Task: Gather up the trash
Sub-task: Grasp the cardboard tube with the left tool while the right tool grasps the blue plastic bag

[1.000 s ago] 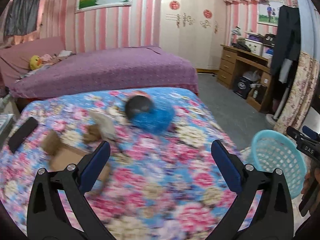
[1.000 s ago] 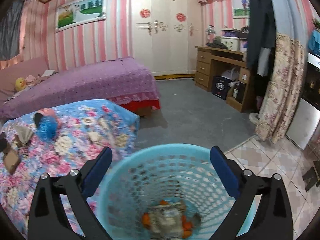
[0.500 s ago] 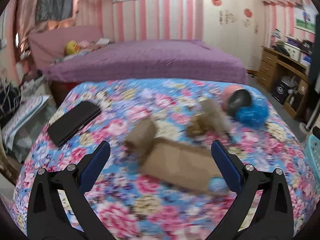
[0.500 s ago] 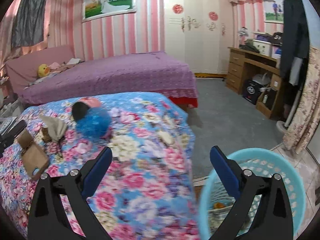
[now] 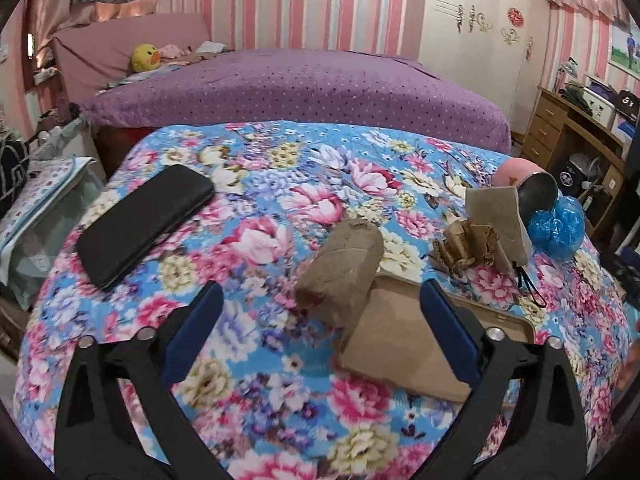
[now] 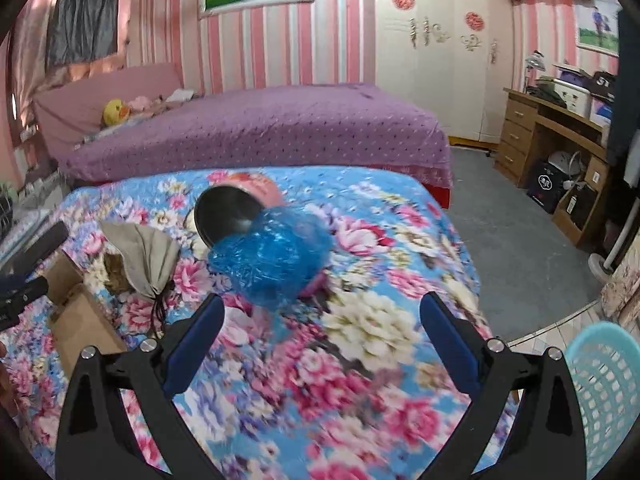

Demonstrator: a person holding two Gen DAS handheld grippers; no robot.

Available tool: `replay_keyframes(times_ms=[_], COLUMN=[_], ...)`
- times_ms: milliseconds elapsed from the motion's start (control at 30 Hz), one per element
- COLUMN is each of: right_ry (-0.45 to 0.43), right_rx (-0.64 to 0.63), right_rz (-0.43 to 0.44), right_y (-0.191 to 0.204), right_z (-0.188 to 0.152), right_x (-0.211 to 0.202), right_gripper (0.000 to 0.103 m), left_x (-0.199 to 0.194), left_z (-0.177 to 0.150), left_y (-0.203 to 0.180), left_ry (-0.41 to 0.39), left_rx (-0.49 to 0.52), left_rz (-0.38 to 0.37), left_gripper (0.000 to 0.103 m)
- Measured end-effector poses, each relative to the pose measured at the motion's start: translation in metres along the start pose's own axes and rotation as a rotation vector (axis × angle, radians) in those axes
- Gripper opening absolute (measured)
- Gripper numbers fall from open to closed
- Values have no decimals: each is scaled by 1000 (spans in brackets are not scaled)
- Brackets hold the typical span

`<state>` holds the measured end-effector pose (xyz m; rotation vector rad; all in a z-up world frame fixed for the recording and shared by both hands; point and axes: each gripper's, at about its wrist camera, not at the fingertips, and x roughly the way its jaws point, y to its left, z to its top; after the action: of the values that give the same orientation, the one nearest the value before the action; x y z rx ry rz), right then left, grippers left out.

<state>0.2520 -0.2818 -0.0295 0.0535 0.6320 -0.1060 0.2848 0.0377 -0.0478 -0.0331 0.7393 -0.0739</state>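
Note:
On the floral bedspread (image 5: 280,184) lie a brown paper roll (image 5: 340,268), a flat cardboard piece (image 5: 400,348), crumpled brown paper (image 5: 464,248) and a blue plastic bag (image 5: 556,228). My left gripper (image 5: 320,320) hovers low over the roll and cardboard. Its jaws are closing, the roll's near end sits between them, and the pads touch nothing. My right gripper (image 6: 320,328) is open and empty above the bed, just short of the blue bag (image 6: 272,264). The teal basket (image 6: 604,392) stands on the floor at the lower right.
A pink bowl (image 6: 236,212) with a dark inside lies on its side behind the blue bag, and a grey drawstring pouch (image 6: 144,256) sits to its left. A black phone-like slab (image 5: 144,220) lies on the bed's left. A purple bed (image 5: 300,88) stands behind, a wooden desk (image 6: 560,132) to the right.
The left gripper has swung left from the blue bag to the roll and cardboard and come lower. The right gripper has left the basket and moved over the bed toward the blue bag.

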Motion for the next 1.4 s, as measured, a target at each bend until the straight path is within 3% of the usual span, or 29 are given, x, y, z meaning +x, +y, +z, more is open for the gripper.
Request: replay_keyframes(times_ms=[33, 200, 267, 333, 367, 400, 567, 867, 1133, 1400], right_ry=[4, 27, 37, 76, 97, 138, 98, 15, -19, -28], right_rx=[-6, -46, -51, -48, -44, -36, -34, 8, 53, 116], right_rz=[5, 15, 16, 25, 40, 67, 88, 34, -5, -11], right_y=[4, 20, 24, 26, 25, 25, 20, -22, -83, -132], right_z=[1, 10, 17, 23, 24, 23, 18, 3, -28, -39], right_x=[4, 25, 34, 49, 56, 65, 47, -37, -94, -99], right_gripper=[96, 95, 95, 79, 53, 37, 33, 32, 32, 33], left_x=[4, 22, 23, 20, 17, 13, -7, -59, -89, -90], left_z=[1, 2, 3, 6, 9, 11, 17, 16, -6, -32], left_y=[1, 6, 6, 6, 8, 9, 18, 3, -48, -105], left_ry=[10, 68, 66, 52, 37, 21, -48, -128, -136, -94], left_rx=[-3, -48, -45, -37, -34, -34, -41, -47, -7, 43], left_rz=[-10, -83, -88, -82, -73, -65, -33, -31, -65, -88], left_gripper=[87, 44, 40, 39, 39, 39, 39, 39, 40, 40])
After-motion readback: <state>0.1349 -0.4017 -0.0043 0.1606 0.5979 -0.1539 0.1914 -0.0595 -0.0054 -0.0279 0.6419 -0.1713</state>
